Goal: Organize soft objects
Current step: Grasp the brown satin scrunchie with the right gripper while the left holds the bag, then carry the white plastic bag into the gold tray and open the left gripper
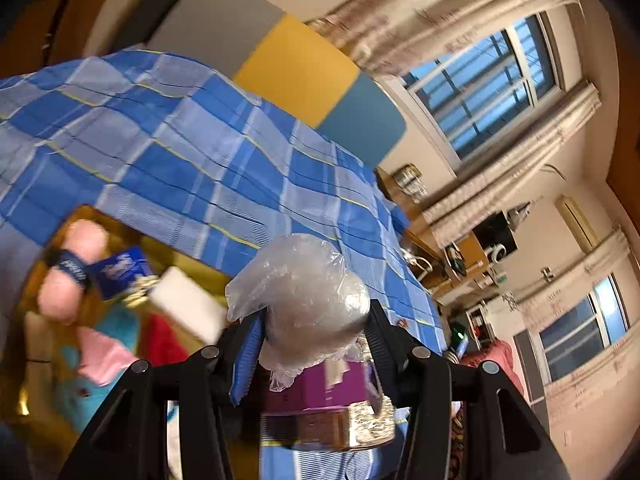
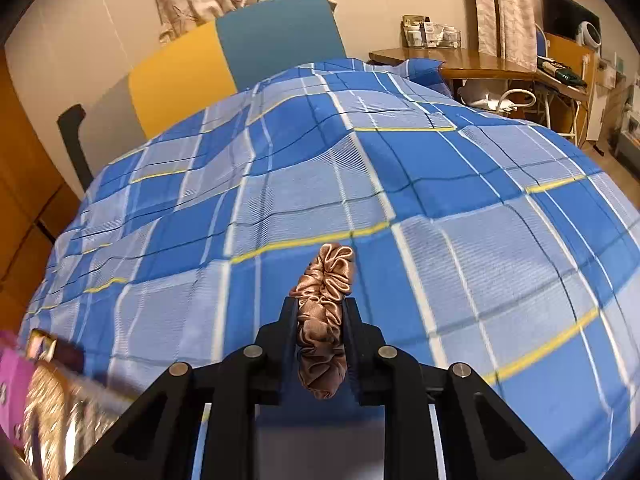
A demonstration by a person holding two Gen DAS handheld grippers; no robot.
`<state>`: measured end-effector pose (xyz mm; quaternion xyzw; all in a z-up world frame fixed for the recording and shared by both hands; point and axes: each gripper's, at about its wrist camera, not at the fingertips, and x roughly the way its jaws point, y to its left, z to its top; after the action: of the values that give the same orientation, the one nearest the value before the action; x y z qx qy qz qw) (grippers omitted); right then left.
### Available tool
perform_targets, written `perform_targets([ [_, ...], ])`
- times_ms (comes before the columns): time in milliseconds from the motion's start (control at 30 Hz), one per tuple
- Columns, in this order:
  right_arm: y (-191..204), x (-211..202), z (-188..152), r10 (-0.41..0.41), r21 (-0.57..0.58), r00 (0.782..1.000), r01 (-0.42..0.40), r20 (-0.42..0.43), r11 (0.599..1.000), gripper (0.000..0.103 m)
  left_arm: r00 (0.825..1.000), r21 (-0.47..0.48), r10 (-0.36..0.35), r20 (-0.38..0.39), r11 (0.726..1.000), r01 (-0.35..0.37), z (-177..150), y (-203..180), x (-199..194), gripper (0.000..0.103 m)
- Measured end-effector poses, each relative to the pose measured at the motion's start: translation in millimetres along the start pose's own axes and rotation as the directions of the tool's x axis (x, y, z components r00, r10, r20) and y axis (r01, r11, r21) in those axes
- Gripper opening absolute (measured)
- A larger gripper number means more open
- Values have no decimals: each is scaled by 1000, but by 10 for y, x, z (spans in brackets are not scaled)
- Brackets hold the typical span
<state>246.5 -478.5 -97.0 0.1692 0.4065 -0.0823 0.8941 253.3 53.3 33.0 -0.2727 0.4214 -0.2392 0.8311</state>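
A blue checked bedspread (image 2: 360,184) covers the bed near a curtained window (image 1: 488,80). The left gripper (image 1: 316,320) squeezes a crinkly plastic-wrapped ball (image 1: 304,296). The right gripper (image 2: 322,328) pinches a shiny ruffled brown scrunchie (image 2: 326,304).

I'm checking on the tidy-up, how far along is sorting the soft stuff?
Midway, at a guess. Several soft items already sit in the yellow bin. In hand: the left gripper holds a plastic-wrapped ball, the right gripper a brown scrunchie. Both remain to be placed.

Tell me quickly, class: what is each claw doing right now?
Left claw: closed on a clear plastic-wrapped bundle.
Right claw: closed on a brown satin scrunchie.
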Motion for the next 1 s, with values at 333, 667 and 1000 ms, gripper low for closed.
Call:
perform_targets([
  [333, 352, -663, -454, 71, -41, 996, -68, 52, 997, 22, 992, -88, 94, -82, 991, -101, -142, 616, 197, 50],
  [667, 705, -1305, -796, 129, -108, 984, -117, 119, 987, 22, 975, -82, 105, -197, 989, -123, -248, 663, 996, 54],
  [1000, 1101, -1719, -1016, 157, -230, 973, -116, 169, 966, 22, 971, -35, 173, -164, 983, -181, -219, 615, 867, 81],
])
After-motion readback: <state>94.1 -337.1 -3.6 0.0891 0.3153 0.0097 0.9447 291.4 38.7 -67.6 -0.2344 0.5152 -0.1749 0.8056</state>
